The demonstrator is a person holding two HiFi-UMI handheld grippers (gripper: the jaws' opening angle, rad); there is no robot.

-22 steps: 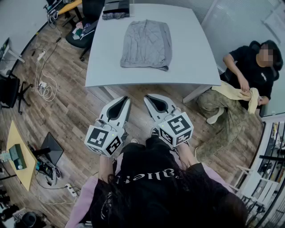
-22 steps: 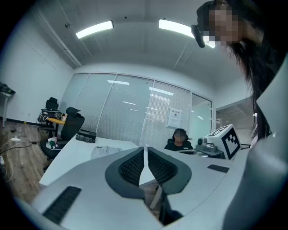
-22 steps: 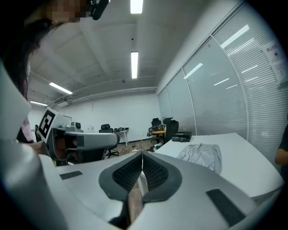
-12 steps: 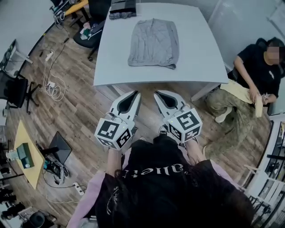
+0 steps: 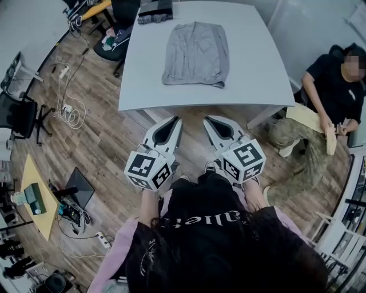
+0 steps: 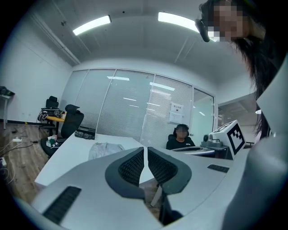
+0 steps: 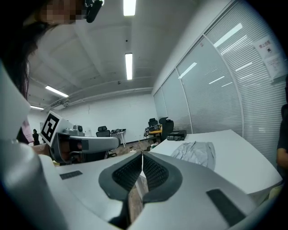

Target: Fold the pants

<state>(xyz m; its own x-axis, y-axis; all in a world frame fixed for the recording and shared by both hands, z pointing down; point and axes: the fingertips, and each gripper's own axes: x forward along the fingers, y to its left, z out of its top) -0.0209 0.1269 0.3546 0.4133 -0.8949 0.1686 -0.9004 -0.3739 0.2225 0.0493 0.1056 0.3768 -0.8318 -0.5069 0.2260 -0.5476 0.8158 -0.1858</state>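
Note:
Grey pants (image 5: 196, 53) lie folded flat on the white table (image 5: 257, 68), also seen small in the left gripper view as the pants (image 6: 104, 148) and in the right gripper view as the pants (image 7: 196, 153). My left gripper (image 5: 174, 121) and right gripper (image 5: 209, 120) hang side by side above the wooden floor, short of the table's near edge. Both are shut with nothing between the jaws, as the left gripper (image 6: 145, 150) and right gripper (image 7: 142, 156) show in their own views.
A person (image 5: 334, 97) sits on the floor to the table's right holding cloth. A dark bundle (image 5: 154, 15) lies at the table's far edge. Black office chairs (image 5: 111, 40), cables (image 5: 66, 111) and a small yellow table (image 5: 31, 203) stand on the left.
Both grippers and the head view have shifted slightly rightward and nearer the table. The jaws stayed shut. The pants have not moved.

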